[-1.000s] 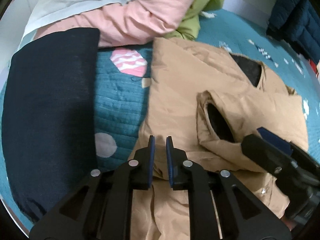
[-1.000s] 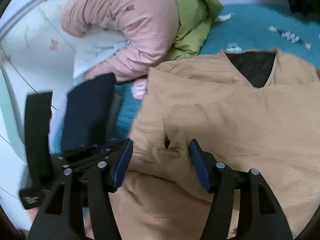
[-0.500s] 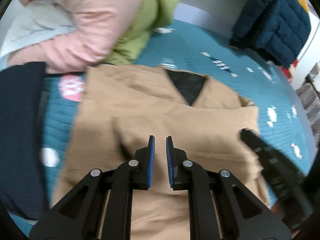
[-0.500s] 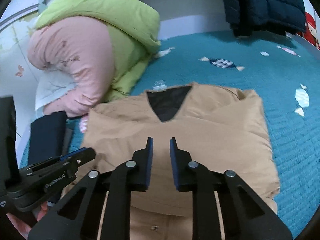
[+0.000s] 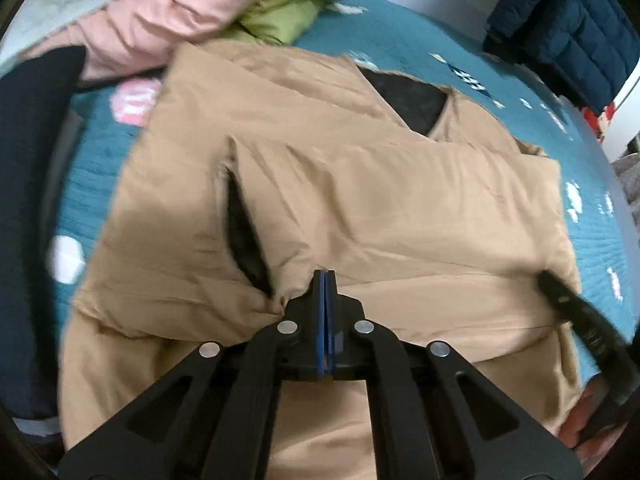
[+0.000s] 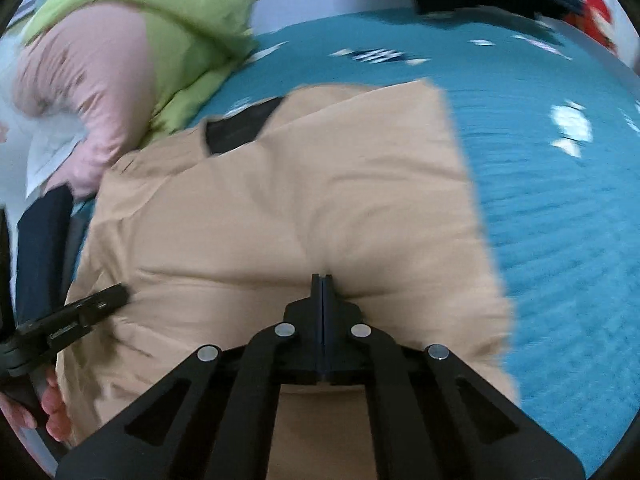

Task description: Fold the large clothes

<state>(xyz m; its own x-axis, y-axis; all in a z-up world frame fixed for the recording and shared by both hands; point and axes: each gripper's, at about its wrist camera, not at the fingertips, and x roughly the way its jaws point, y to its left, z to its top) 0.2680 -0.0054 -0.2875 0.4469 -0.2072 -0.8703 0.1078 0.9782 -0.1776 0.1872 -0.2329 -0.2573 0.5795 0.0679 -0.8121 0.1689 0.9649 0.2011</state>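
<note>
In the left wrist view, the tan padded jacket with a dark lining [image 5: 360,208] is lying spread across the teal quilted bedspread with white patches [image 5: 92,168], its sleeve folded across its chest. The left gripper [image 5: 325,280] is pressing its blue-padded fingers fully together at the lower edge of that folded sleeve, just beside the dark cuff opening; whether cloth is pinched between them cannot be told. The right gripper [image 5: 560,296] is reaching in at the jacket's right edge, blurred. Beyond the jacket's collar are lying a pink puffy garment [image 5: 168,12] and a lime-green puffy garment [image 5: 296,12]; a navy quilted coat [image 5: 560,24] is sitting further right of the jacket.

In the right wrist view, the right gripper [image 6: 322,284] is likewise showing its fingers closed tight against the jacket [image 6: 280,220] at a puckered fold, though a grip on fabric cannot be confirmed. The left gripper [image 6: 108,300] is touching the jacket's left side.
</note>
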